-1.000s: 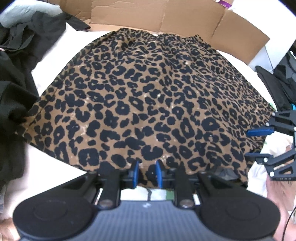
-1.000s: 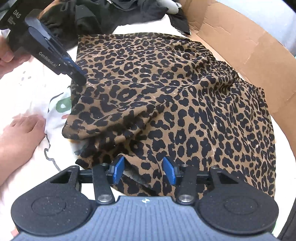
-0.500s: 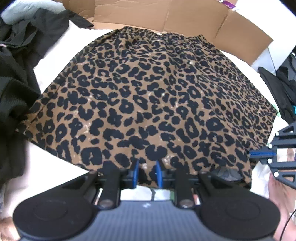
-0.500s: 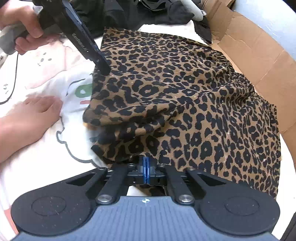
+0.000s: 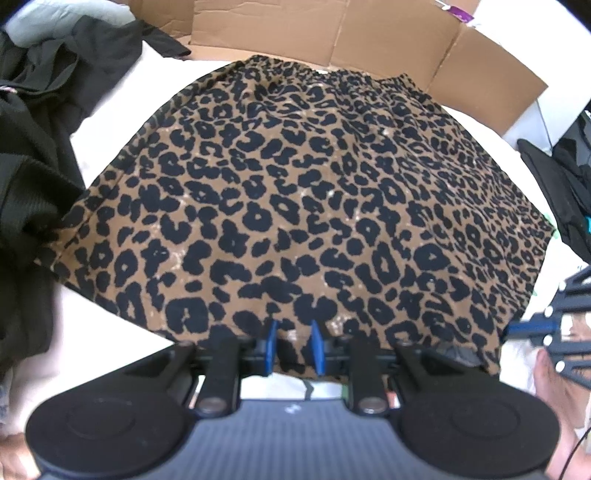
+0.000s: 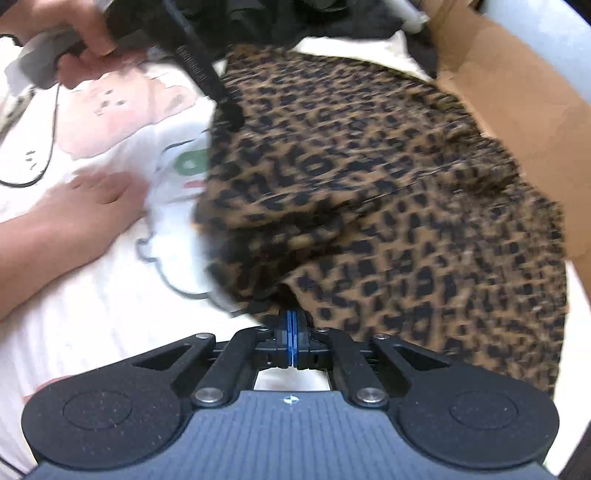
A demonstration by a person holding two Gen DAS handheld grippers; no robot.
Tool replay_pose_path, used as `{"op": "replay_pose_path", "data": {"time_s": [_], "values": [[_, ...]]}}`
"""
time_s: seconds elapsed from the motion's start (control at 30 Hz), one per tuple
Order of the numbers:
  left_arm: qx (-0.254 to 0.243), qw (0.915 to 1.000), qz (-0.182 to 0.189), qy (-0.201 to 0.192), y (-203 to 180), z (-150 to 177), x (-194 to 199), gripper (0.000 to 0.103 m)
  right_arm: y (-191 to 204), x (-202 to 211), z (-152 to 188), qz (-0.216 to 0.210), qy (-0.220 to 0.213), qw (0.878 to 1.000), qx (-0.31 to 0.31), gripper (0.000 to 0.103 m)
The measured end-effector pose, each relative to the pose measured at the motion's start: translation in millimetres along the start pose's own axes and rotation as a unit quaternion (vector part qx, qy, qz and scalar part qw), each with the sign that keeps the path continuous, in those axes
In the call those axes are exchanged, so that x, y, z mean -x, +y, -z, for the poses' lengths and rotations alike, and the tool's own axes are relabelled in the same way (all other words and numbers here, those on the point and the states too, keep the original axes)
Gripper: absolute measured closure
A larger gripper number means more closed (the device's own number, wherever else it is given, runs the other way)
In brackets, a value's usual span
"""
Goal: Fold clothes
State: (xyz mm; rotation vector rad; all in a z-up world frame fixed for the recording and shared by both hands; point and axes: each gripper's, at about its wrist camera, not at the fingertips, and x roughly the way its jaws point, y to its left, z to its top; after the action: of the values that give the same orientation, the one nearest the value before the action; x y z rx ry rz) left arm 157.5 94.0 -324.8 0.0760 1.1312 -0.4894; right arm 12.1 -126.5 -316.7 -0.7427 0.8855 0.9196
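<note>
Left tongs (image 5: 292,346) grasping leopard-print skirt (image 5: 314,206) hem; right tongs (image 6: 291,334) clenched on blurred skirt hem, pinch point hidden.

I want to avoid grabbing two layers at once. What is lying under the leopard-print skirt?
Under the leopard-print skirt lies a white cartoon-printed cloth, showing beside its hem in the right wrist view. How far that cloth reaches beneath the skirt, and anything else under it, is covered.

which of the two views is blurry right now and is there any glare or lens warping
Right wrist view: motion blur smears the leopard-print skirt and the left gripper; the right gripper stays sharp. Left wrist view: skirt sharp, blur only near the edges; white bedding blown out; fisheye bows the cardboard and darkens the corners.
</note>
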Motion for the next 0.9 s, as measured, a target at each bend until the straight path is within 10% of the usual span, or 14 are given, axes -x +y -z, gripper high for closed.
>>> {"op": "replay_pose_path", "data": {"time_s": [0.13,0.33,0.5,0.6,0.9], "values": [[-0.002,1.0000,-0.001,0.001,0.0,0.7,-0.4,0.080,-4.3,10.4,0.7,0.019,-0.016,1.000,0.010,0.065],[-0.005,1.0000,-0.002,0.001,1.6,0.7,-1.9,0.079,-7.9,4.2,0.5,0.034,-0.019,0.999,0.027,0.061],[-0.009,1.0000,0.000,0.000,0.3,-1.6,-3.6,0.079,-8.0,-15.4,-5.7,0.041,-0.015,0.998,0.044,0.063],[-0.012,0.9999,0.002,-0.003,-1.0,-3.3,-3.3,0.079,-4.7,-22.9,-7.7,0.031,-0.013,0.998,0.062,0.103],[-0.002,0.9997,0.022,-0.006,-0.6,-12.4,0.5,0.079,7.8,-19.6,-0.7,0.009,0.006,0.996,0.085,0.103]]}}
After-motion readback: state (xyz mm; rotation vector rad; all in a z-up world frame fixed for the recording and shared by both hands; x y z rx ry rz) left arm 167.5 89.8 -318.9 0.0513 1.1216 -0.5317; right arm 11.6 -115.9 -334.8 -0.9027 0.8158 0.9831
